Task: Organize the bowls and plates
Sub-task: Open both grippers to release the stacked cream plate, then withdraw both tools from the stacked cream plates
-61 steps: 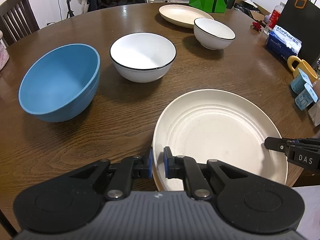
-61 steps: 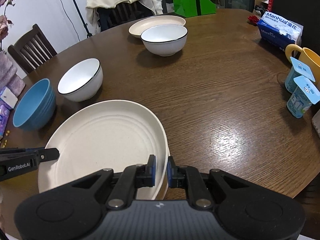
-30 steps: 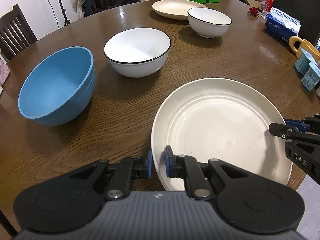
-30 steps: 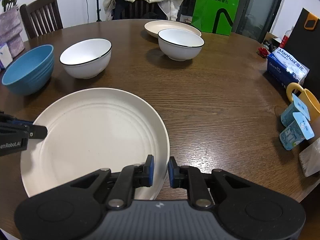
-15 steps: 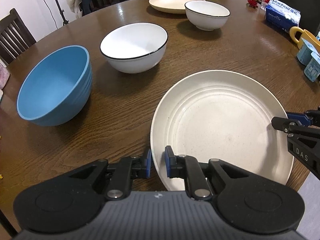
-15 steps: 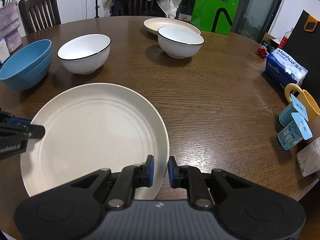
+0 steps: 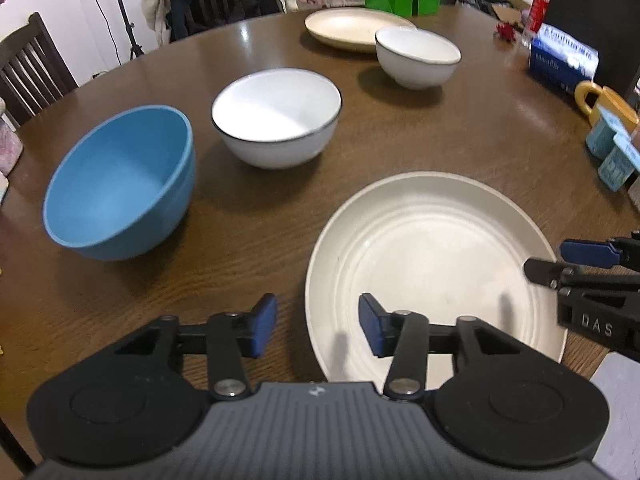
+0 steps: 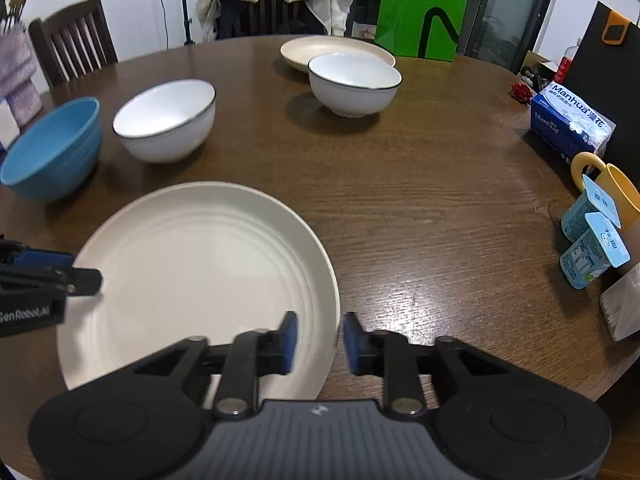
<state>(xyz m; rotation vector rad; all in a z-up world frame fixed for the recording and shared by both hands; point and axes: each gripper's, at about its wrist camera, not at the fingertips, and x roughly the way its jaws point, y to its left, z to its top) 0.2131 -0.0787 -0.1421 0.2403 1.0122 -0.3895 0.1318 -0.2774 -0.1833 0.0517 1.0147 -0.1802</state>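
Releasing the cream plate (image 7: 432, 264), flat on the table (image 7: 460, 128) near its front edge. My left gripper (image 7: 316, 322) and right gripper (image 8: 318, 340) have just opened; pads straddle its rim, not pressing. Next, probably: back off, fetch the far plate (image 8: 300, 52) or a bowl.

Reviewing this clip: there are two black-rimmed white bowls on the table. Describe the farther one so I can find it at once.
Start at the green bag at the round table's far edge, then the cream plate lying before it. The white bowl stands just in front of that plate; its twin stands beside the blue bowl instead.
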